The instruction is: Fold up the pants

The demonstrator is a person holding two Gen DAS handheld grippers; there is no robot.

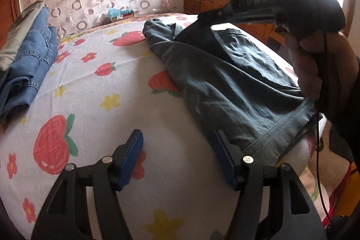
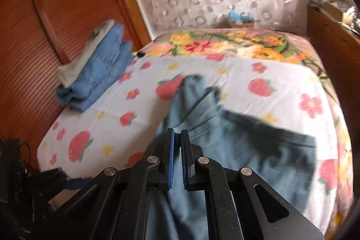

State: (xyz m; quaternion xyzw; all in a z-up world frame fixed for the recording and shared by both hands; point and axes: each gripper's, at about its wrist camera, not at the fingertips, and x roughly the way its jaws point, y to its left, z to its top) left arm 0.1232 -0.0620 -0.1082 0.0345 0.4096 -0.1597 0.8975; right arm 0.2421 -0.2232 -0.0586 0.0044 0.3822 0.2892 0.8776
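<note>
Left wrist view showed the dark grey-green pants [image 1: 227, 73] lying on the strawberry-print sheet [image 1: 108, 87] toward the right side of the bed, with a stitched hem or waistband edge hanging just over the near edge of the mattress. The left gripper [image 1: 177, 159] hovered low over bare sheet with its blue pads set wide and nothing between them; its right pad stood just beside the near edge of the cloth. The right gripper [image 1: 216, 17], held in a person's hand [image 1: 315, 64], reached over the far part of the garment, where a dark band of fabric looked lifted off the bed. From the right wrist view the right gripper [image 2: 177, 159] had its jaws drawn nearly together, with only a thin slit between the pads; cloth bunched around the tips, but whether a fold was actually pinched there could not be told. The pants seemed soft, light and limp, a thin woven fabric that would drape and crease wherever it was lifted and would sag unless raised at two points. The doubled, stitched edges looked the firmest places to take hold of, since a single layer might slide out. A folded stack of blue jeans [image 1: 29, 60] lay well apart at the far left.
</note>
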